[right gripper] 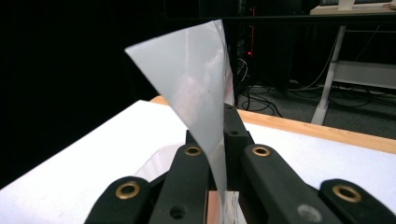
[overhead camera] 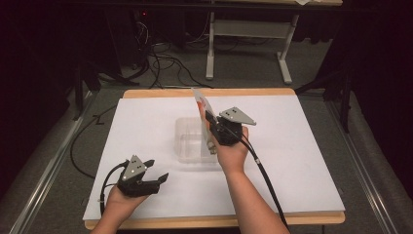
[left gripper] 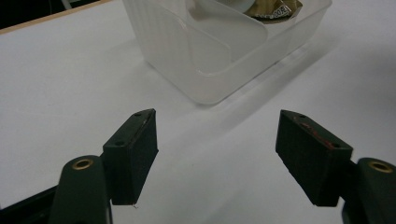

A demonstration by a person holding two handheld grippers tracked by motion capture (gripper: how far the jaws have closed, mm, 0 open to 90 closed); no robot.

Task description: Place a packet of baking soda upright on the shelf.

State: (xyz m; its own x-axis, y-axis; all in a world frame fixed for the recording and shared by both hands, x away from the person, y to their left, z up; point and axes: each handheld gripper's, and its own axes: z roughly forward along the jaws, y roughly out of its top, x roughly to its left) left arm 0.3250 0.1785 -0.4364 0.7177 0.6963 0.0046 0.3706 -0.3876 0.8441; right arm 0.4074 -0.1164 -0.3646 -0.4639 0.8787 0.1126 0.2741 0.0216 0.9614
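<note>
The left gripper point(overhead camera: 158, 171) rests low, near the table's point(overhead camera: 302, 161) front edge, jaws spread wide with nothing between them. The right gripper point(overhead camera: 208, 116) is raised over the table's middle, jaws clamped tight, seemingly pointing up and away; its forearm slants in from the front edge.

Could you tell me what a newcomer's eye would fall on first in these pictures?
The right gripper, above the table's middle, pinches a translucent lid upright over the clear plastic container. The left gripper rests open near the table's front left.
</note>
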